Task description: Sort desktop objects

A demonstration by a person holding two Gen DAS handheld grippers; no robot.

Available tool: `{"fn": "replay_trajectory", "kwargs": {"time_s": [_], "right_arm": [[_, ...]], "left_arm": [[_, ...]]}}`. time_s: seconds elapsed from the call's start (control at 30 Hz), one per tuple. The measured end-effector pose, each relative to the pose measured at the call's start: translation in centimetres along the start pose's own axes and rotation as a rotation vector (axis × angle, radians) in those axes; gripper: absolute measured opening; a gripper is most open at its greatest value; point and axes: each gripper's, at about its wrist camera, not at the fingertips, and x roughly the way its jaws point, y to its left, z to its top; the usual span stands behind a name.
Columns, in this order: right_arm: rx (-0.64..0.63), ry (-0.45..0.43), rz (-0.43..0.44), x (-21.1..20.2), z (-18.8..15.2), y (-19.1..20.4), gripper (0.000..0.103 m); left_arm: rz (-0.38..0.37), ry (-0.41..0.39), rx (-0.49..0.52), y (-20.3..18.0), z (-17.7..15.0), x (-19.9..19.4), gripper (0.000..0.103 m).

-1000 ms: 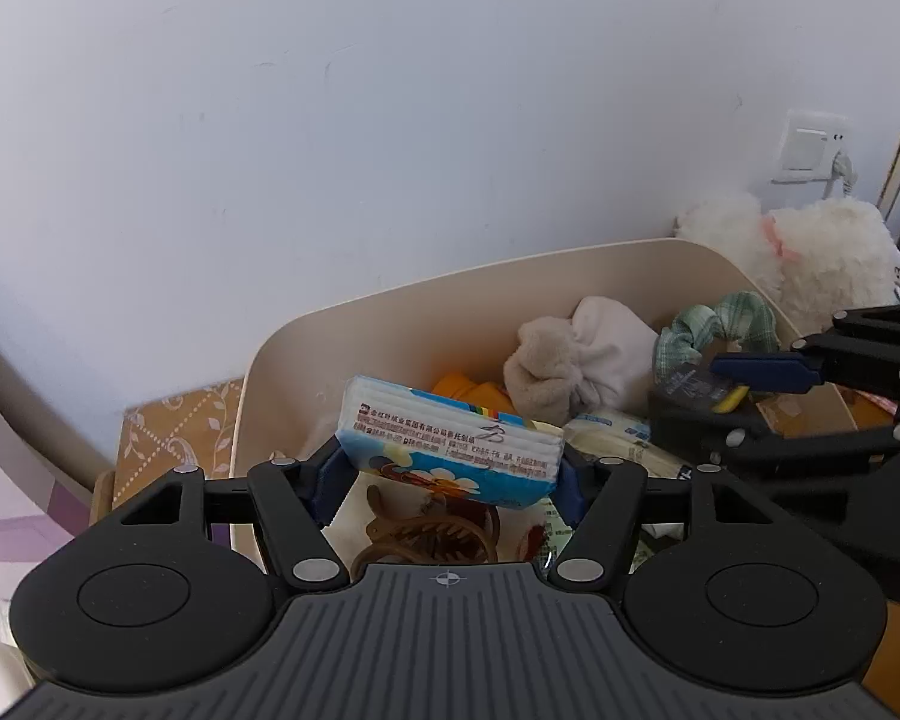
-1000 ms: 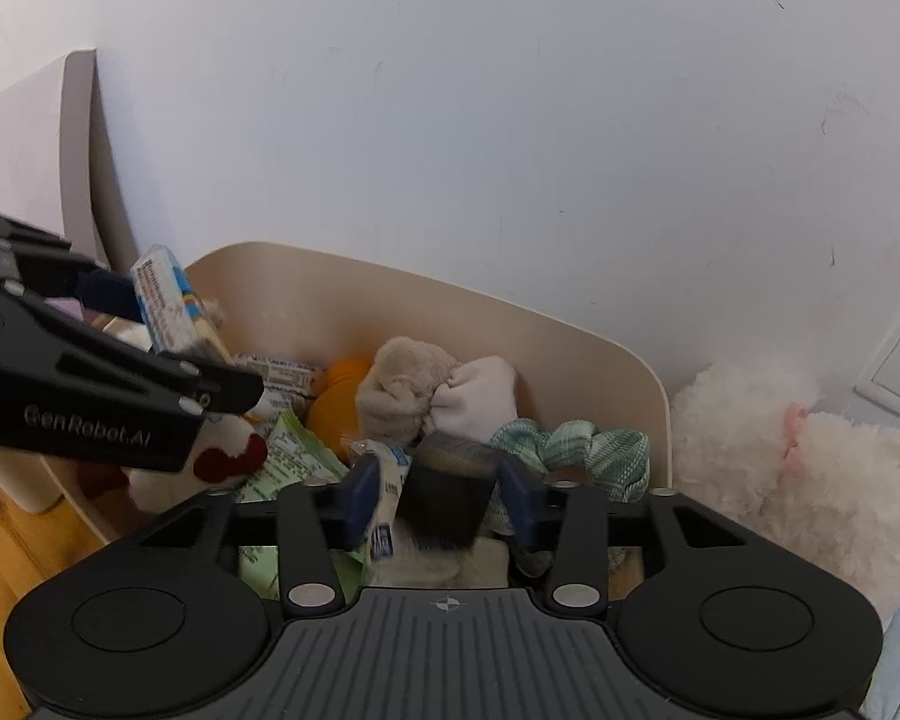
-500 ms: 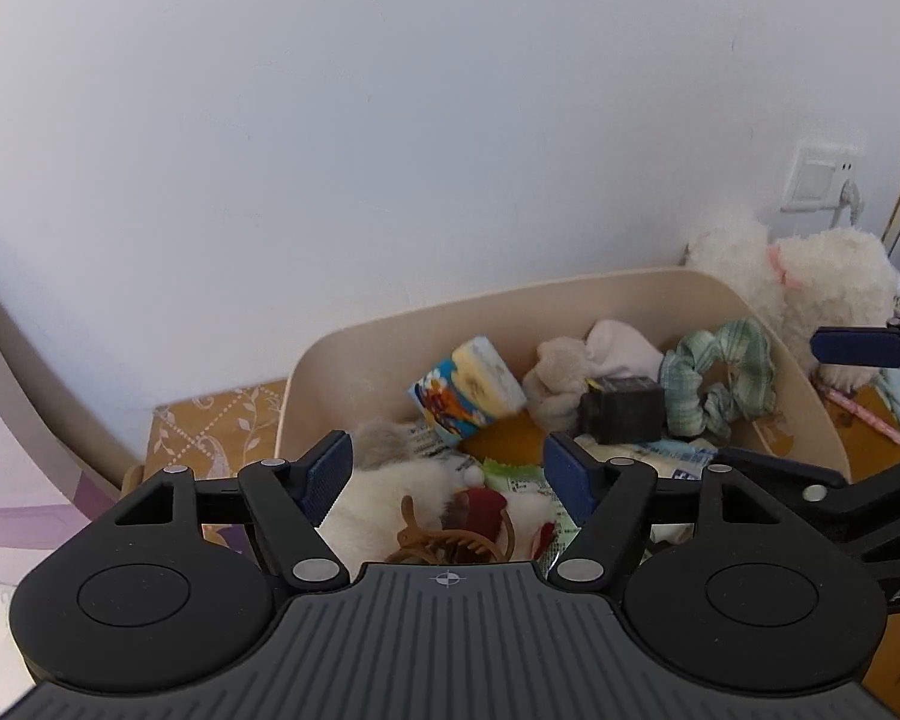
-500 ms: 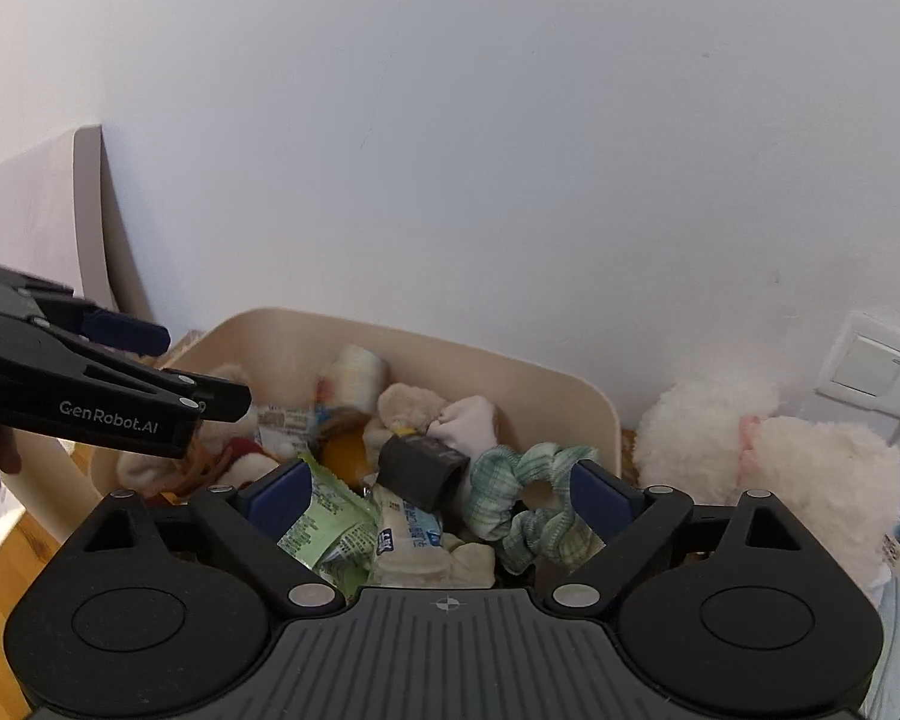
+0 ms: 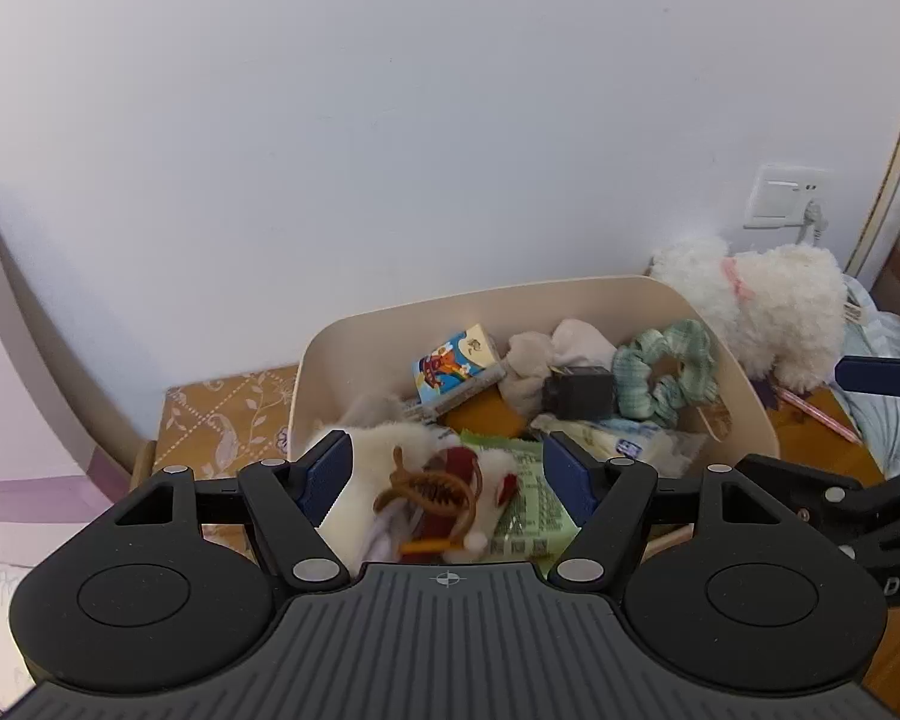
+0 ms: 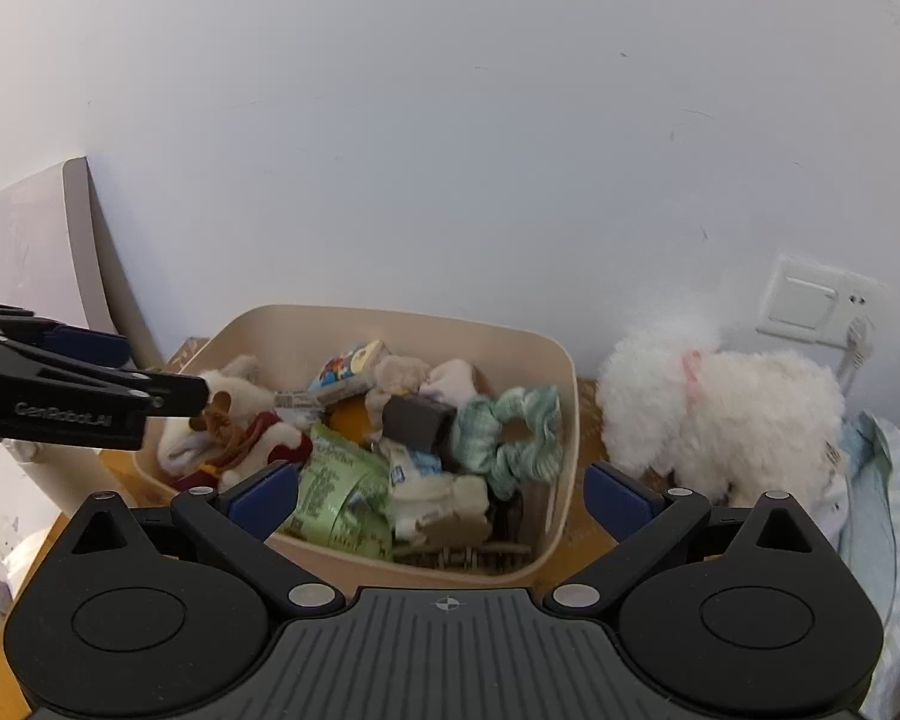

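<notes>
At the left, the left claw hangs wide and empty above the near-left corner of the beige bin, right over a brown hair clip lying on a white soft toy. Just right of these, a green packet leans against the near wall. Further in, a colourful tissue pack rests tilted against a balled sock, with a small dark box and a green scrunchie to the right. The pile looks dropped in loosely, so the sorting seems well advanced. The right claw is also wide and empty, near the bin's front. Right of the bin, a fluffy white toy dog sits on the wooden worktop, seemingly not yet sorted.
</notes>
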Motion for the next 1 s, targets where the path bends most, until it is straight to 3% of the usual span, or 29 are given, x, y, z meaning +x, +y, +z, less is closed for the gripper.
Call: {"fn": "replay_trajectory", "kwargs": {"time_s": [0.47,1.0], "right_arm": [[0.024,-0.023,-0.008,-8.5,-1.4,1.5,0.103],[0.018,0.039,0.058,-15.6,-5.4,3.6,0.103]], "left_arm": [[0.033,-0.035,0.002,0.0,-3.3,-8.4,0.072],[0.011,-0.018,0.024,-0.6,-7.6,-16.5,0.072]]}}
